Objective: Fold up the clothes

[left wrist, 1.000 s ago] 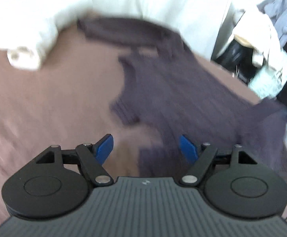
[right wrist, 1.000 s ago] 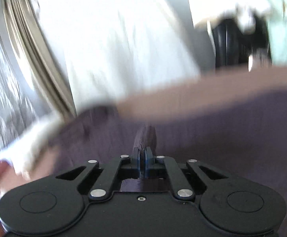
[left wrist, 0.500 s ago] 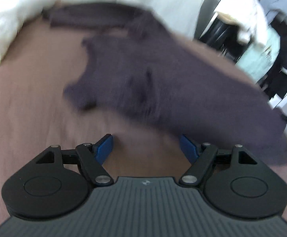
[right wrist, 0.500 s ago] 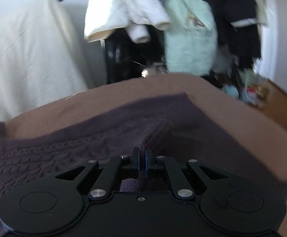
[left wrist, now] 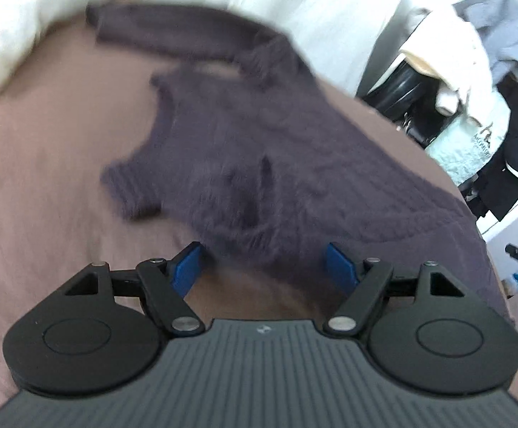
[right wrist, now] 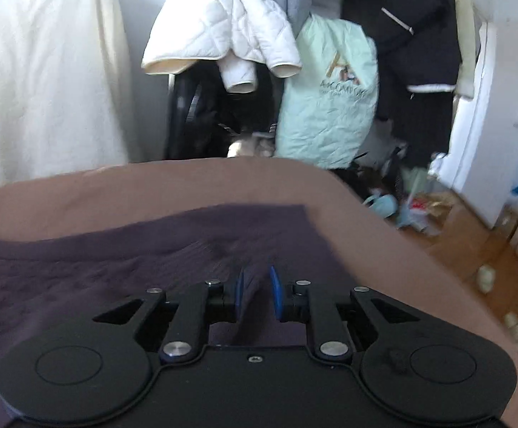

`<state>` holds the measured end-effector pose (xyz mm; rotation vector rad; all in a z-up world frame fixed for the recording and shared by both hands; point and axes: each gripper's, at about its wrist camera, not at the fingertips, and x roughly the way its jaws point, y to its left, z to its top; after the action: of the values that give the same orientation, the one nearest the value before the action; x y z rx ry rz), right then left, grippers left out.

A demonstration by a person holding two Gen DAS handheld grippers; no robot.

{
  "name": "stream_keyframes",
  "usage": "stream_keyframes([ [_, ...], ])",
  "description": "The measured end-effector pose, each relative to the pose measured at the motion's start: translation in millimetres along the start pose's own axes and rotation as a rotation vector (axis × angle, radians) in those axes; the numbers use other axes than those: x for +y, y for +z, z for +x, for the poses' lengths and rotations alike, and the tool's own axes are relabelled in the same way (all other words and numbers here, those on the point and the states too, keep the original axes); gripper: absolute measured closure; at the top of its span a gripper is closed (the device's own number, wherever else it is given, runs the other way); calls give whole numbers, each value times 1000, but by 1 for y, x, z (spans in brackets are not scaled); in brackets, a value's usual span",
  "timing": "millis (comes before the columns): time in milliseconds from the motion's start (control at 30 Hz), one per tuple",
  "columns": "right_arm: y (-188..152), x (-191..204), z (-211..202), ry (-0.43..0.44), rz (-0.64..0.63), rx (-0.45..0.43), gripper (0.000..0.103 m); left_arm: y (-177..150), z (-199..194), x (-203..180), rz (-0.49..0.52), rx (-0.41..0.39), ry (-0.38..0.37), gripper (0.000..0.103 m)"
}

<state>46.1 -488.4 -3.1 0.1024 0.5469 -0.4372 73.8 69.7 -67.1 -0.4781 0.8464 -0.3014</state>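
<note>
A dark purple knitted sweater [left wrist: 259, 149] lies spread on the brown bed sheet [left wrist: 45, 178], one sleeve [left wrist: 173, 32] stretched toward the far left. My left gripper [left wrist: 264, 265] hovers open over the sweater's near edge, nothing between its blue pads. In the right wrist view the sweater [right wrist: 116, 267] covers the near left of the bed [right wrist: 187, 189]. My right gripper [right wrist: 257, 290] sits low on its hem. Its jaws are opening: a raised fold of knit stands in the narrow gap and the pads no longer pinch it.
White bedding [left wrist: 16, 18] is heaped at the far left of the bed. Past the bed's far edge hang a white quilted jacket [right wrist: 230, 35], a mint bag [right wrist: 326, 107] and dark coats [right wrist: 419, 35]. Small items litter the wooden floor [right wrist: 419, 210] at right.
The right gripper swung right, from facing the white cloth to facing the clothes pile, and its jaws parted from a shut pinch on the sweater fold. The left gripper stayed open while its view drifted over the sweater.
</note>
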Motion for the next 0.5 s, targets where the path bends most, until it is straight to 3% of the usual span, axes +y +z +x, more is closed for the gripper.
stream_keyframes([
  [67,-17,13,-23,122,2,19,70,1,7,4,-32,10,2,23],
  [133,-36,34,-49,278,-26,56,67,5,14,3,-40,4,4,12],
  [233,-60,90,-69,507,-217,160,67,10,22,0,-55,-15,32,16],
  [300,-66,124,-83,686,-302,219,67,10,21,-2,-26,-37,51,74],
  [333,-69,141,-89,773,-330,243,66,9,17,-5,3,-45,60,89],
  [433,-74,180,-100,930,-390,283,61,4,-10,-18,57,-129,100,90],
  [500,-78,200,-99,949,-429,287,60,-5,-33,-23,96,-184,140,91],
])
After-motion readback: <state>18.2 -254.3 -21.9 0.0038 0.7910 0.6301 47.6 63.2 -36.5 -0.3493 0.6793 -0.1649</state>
